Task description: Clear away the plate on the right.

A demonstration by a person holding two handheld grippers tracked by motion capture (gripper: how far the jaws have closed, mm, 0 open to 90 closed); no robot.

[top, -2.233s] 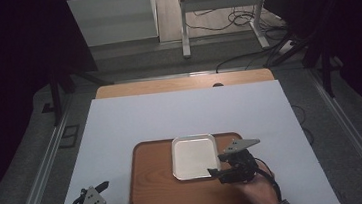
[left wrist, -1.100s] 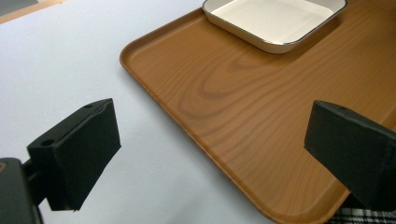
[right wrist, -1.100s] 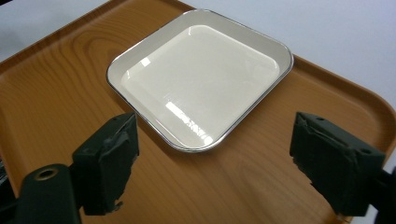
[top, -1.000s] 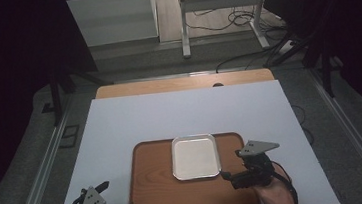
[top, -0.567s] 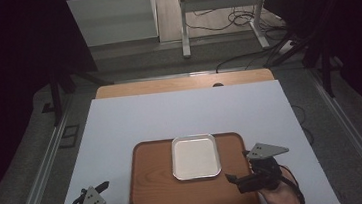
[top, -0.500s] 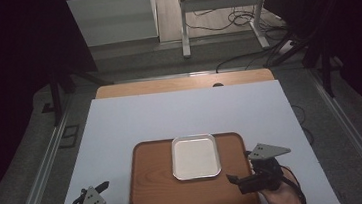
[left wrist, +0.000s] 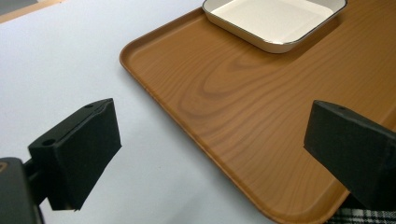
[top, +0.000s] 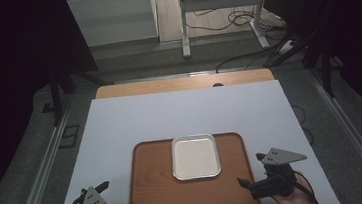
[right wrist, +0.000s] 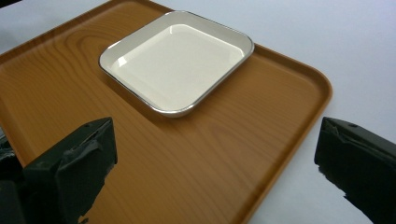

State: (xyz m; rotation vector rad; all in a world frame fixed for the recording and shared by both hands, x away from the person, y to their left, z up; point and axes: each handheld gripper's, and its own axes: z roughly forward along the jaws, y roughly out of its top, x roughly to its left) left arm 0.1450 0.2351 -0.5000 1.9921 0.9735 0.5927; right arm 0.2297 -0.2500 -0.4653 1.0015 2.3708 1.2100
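The bench [top: 120, 123], covered by a white sheet, carried a wooden tray [top: 157, 184] near the person's edge, and on the far middle of that tray sat a shallow white dish [top: 196, 157], empty and flat. The right gripper [top: 250, 185] hovered at the tray's right edge, its jaws having just been opening, now spread wide with nothing between them; in the right gripper view the dish [right wrist: 175, 60] lay ahead, apart from both jaws. The left gripper [top: 112, 201] hung at the tray's left near corner, jaws likewise wide and empty. The dish looked freshly set down, so the placing step seemed finished; the next move likely called for clearing the right hand away or fetching something to go in the dish.
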